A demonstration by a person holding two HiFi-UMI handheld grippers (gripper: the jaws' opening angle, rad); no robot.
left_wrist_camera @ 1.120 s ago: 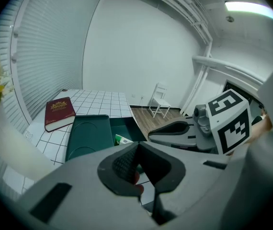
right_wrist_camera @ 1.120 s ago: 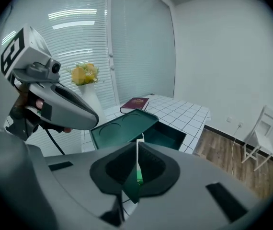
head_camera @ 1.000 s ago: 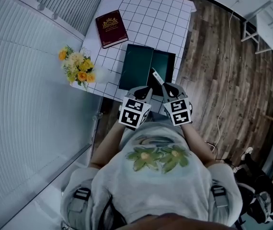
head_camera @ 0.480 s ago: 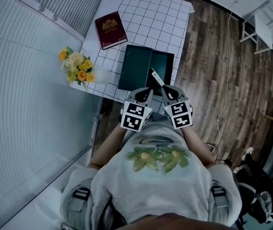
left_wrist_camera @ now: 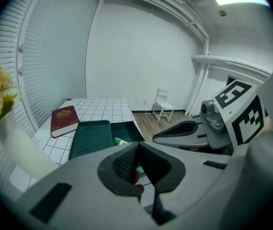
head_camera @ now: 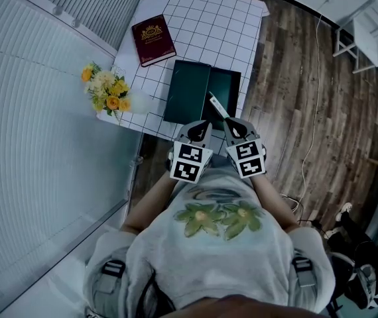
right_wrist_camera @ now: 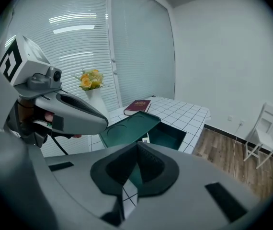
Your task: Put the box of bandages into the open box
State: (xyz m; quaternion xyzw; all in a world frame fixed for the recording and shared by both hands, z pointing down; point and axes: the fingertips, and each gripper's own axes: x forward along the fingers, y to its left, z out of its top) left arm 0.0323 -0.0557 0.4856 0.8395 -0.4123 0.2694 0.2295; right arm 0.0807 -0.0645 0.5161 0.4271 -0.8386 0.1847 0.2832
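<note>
One table point(head_camera: 209, 18) with a white grid top is seen from above. On it one dark red book point(head_camera: 154, 40) is laid at the far left, and one green open box point(head_camera: 227, 83) is set near the front edge, its lid point(head_camera: 188, 91) folded flat to the left. One box of bandages point(head_camera: 217, 105), small and white, is tilted at the near right corner of the open compartment; whether it sits fully inside cannot be told. One bunch of yellow flowers point(head_camera: 106, 91) is kept in one white vase point(head_camera: 133, 103) at the table's left edge. One white chair point(head_camera: 360, 35) is placed well apart on the wood floor. Two grippers are held side by side just short of the table: the left gripper point(left_wrist_camera: 137, 146) has its jaws pressed together with nothing between them, and the right gripper point(right_wrist_camera: 137, 146) is likewise closed and empty.
</note>
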